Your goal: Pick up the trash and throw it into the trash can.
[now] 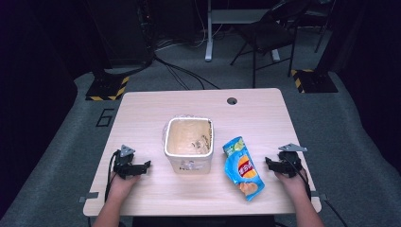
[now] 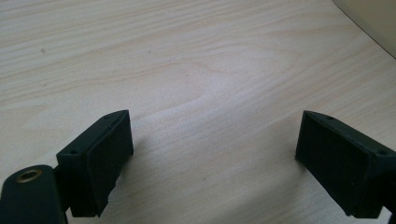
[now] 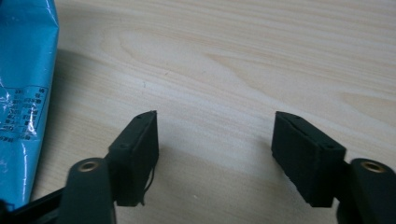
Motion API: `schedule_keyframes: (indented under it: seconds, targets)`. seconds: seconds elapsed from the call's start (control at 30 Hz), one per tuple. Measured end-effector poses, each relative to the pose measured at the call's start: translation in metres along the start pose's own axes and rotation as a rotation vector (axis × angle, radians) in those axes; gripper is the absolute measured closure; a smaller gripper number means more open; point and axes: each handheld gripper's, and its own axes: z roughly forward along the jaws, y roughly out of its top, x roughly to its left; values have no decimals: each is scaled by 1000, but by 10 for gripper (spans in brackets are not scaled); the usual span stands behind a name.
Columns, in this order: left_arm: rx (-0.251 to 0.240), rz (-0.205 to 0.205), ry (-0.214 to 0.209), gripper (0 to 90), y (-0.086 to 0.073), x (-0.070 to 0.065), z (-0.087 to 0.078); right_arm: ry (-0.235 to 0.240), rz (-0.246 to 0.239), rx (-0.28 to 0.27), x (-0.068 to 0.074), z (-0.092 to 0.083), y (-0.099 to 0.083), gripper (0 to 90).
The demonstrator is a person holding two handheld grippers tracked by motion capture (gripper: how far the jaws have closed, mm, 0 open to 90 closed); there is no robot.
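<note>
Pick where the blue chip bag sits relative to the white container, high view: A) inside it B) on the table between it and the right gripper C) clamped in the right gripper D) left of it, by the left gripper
B: the blue chip bag lies flat on the table, right of the white container and left of the open, empty right gripper.

The blue chip bag [image 3: 23, 93] is cut off at the frame's left edge (its print unreadable).

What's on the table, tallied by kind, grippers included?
Tub: 1
Chip bag: 1
Grippers: 2, left gripper and right gripper, both with jaws open and holding nothing
Total: 4
</note>
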Motion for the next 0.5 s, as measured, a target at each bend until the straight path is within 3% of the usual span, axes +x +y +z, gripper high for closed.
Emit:
schedule_keyframes:
  seconds: [0.1,0.33,0.5]
  targets:
    - [0,0,0,108,0,0,0,-7,-12,-9,1,-7,4,367]
    - [0,0,0,107,0,0,0,18,24,-44,3,-21,12,387]
    - [0,0,0,107,0,0,0,18,22,-47,3,-27,15,395]
